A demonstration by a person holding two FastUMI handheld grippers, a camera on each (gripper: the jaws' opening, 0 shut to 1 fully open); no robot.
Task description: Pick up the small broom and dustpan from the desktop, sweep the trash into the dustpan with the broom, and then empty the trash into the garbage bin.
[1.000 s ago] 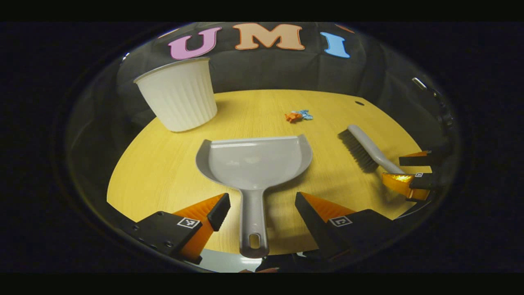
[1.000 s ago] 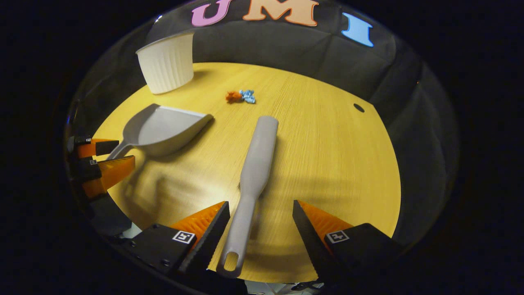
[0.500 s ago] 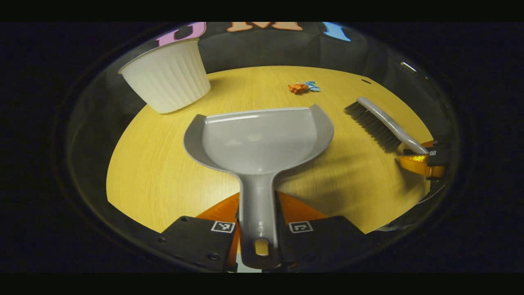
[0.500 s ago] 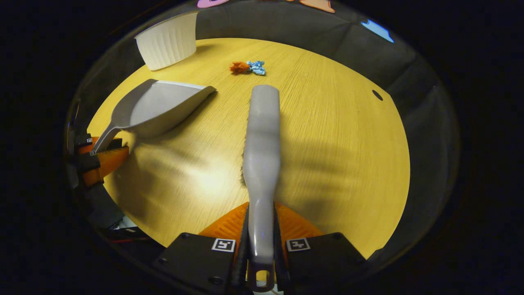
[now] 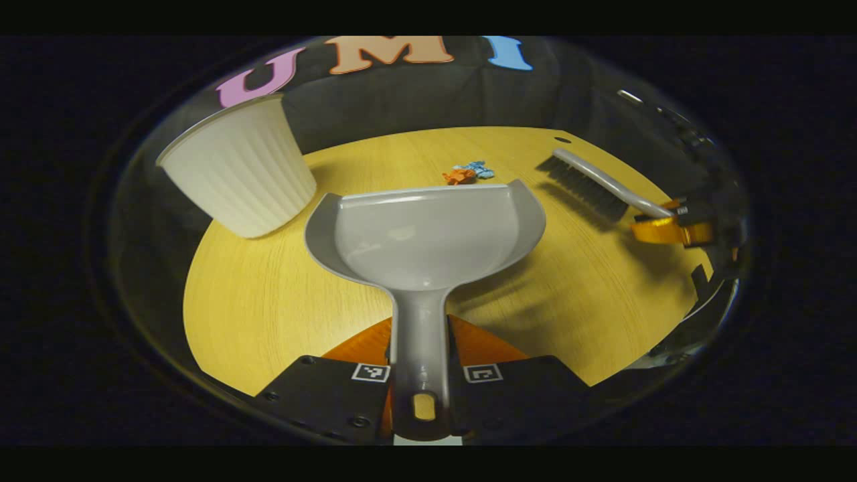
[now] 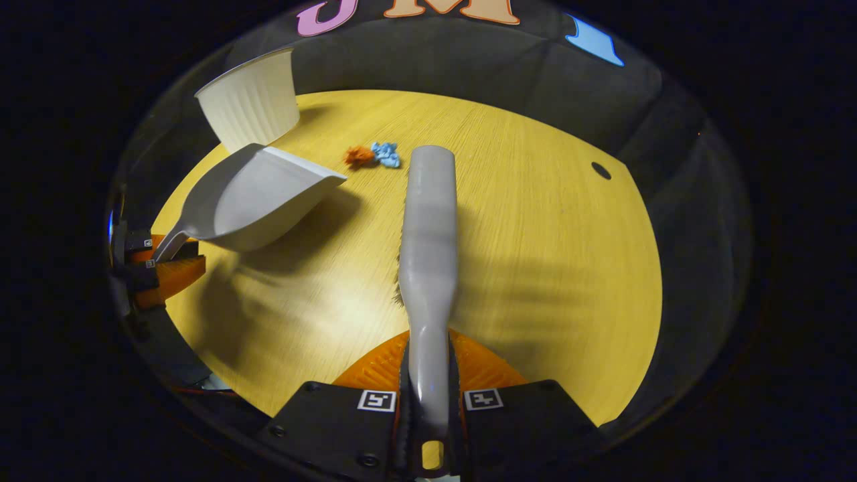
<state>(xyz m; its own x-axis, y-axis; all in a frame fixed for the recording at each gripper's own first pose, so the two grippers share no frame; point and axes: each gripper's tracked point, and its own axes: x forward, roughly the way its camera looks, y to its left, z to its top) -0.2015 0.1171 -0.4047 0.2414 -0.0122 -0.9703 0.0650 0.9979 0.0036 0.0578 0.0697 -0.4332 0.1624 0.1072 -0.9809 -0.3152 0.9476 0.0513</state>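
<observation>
My left gripper (image 5: 420, 348) is shut on the handle of the grey dustpan (image 5: 428, 231), which hangs above the wooden desktop (image 5: 281, 294) with its open edge just short of the trash (image 5: 467, 173), an orange scrap and a blue scrap. My right gripper (image 6: 428, 365) is shut on the handle of the grey small broom (image 6: 428, 221), held off the desk and pointing at the trash (image 6: 371, 155). In the left gripper view the broom (image 5: 589, 184) and the right gripper (image 5: 669, 224) are at the far right. In the right gripper view the dustpan (image 6: 251, 197) and the left gripper (image 6: 157, 264) are at the left.
A white ribbed garbage bin (image 5: 234, 167) stands at the back left of the desk, beside the dustpan, and is seen again as the bin (image 6: 248, 100) beyond the dustpan. A small dark hole (image 6: 600, 171) marks the desktop at the far right. The booth's black cloth wall rises behind the desk.
Both grippers closed, the left on the dustpan's handle and the right on the broom's handle. Both tools have risen off the desk and the dustpan has moved toward the trash.
</observation>
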